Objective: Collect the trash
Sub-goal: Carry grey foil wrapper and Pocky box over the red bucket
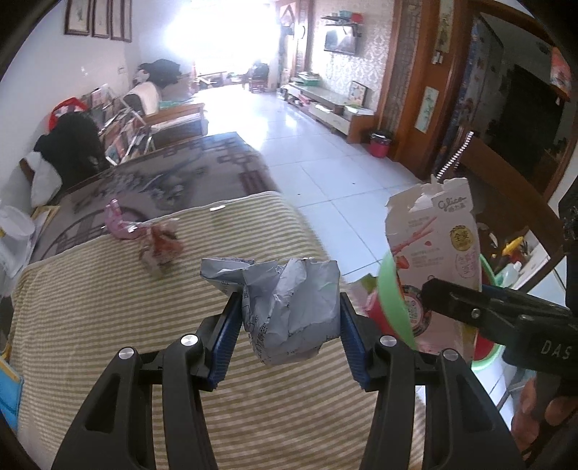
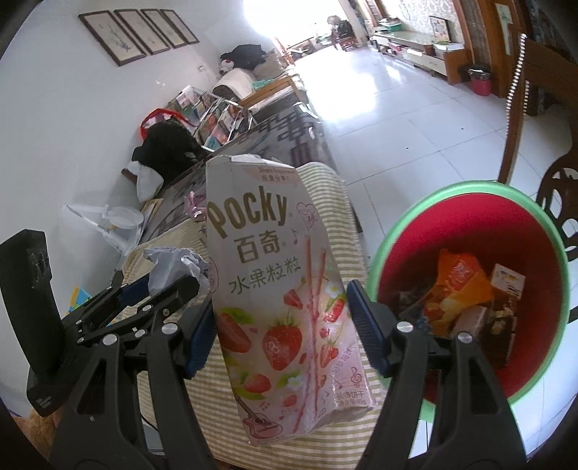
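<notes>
Only rightward: bin interior, orange wrapper.

Two grippers were in play: the left gripper clamped on one crumpled grey paper wad, the right gripper clamped on one Pocky box. One striped cloth covered the table, and on it, beyond the wad, lay two more bits of rubbish: one pink wrapper and one reddish crumpled wrapper just beside it. One red bin with a green rim stood right of the cloth, holding several pieces I could not count exactly. Four framed pictures hung on the wall left of the cloth.
</notes>
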